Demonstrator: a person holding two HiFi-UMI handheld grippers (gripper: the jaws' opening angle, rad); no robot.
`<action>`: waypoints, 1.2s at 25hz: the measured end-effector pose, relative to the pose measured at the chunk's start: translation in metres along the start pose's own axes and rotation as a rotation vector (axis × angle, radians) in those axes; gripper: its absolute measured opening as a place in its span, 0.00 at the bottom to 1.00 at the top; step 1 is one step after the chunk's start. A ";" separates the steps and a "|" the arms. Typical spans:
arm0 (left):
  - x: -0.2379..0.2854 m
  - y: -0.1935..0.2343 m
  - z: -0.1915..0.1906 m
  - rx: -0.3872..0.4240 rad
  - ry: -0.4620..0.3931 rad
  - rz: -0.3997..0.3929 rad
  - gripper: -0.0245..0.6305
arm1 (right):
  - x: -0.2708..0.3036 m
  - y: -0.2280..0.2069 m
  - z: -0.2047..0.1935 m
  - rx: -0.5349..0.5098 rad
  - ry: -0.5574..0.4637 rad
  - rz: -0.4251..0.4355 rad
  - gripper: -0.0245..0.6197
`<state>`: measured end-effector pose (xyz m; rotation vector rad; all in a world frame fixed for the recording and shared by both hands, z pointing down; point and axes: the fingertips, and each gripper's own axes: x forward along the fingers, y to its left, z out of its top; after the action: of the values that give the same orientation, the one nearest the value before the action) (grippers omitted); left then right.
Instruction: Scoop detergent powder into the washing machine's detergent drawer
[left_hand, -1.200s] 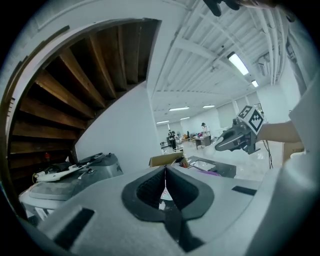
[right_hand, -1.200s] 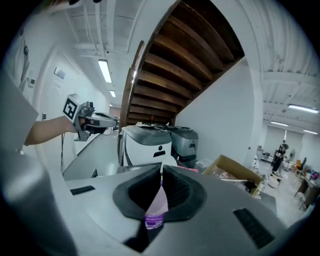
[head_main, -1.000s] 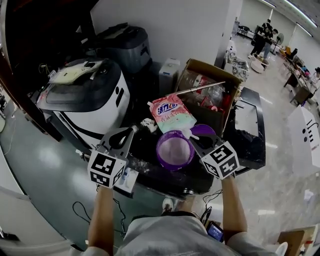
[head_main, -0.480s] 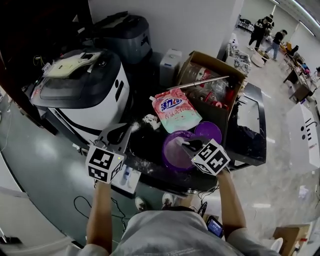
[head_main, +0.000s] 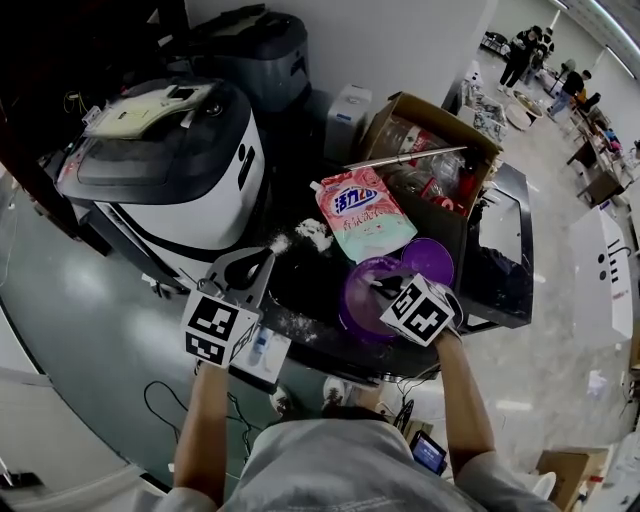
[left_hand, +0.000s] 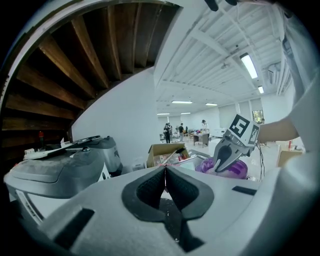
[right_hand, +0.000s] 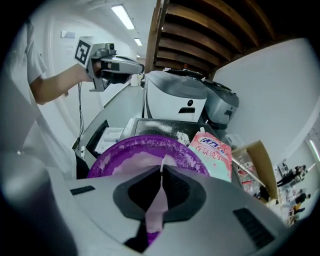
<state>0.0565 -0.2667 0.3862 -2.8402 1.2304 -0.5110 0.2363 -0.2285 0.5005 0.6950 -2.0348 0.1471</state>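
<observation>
A: Where do we have the powder?
B: In the purple tub (head_main: 352, 302), lower centre of the head view, on the dark top (head_main: 310, 292). The right gripper view shows pale powder coating the inside of the tub.
A: And the right gripper (head_main: 380, 287)?
B: Over the tub, clenched on the thin pale handle of the scoop (right_hand: 157, 200), which runs down between the jaws. We can't see the scoop's bowl.
A: Left gripper (head_main: 266, 259)?
B: Left of the tub, apart from it. Jaws pressed together, nothing between them.
A: Drawer?
B: We see the white detergent drawer (head_main: 262, 352) pulled out, below the left gripper's cube.
A: Surroundings?
B: Pink detergent pouch (head_main: 364, 214) just above the tub, spilled powder (head_main: 310, 234) beside it. Purple lid (head_main: 430, 260) right of the tub. Washing machine (head_main: 170, 170) upper left, cardboard box (head_main: 432, 128) upper right.
</observation>
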 end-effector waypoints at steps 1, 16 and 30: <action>0.000 0.001 -0.001 -0.004 0.000 -0.002 0.05 | 0.002 0.001 0.001 -0.020 0.011 0.002 0.05; 0.003 0.021 -0.019 -0.024 0.025 -0.017 0.05 | 0.030 0.015 -0.007 -0.141 0.166 0.115 0.05; 0.007 0.026 -0.018 -0.031 0.017 -0.027 0.05 | 0.032 0.031 -0.014 -0.071 0.185 0.245 0.05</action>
<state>0.0371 -0.2873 0.4019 -2.8874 1.2149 -0.5231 0.2175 -0.2106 0.5398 0.3722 -1.9307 0.2701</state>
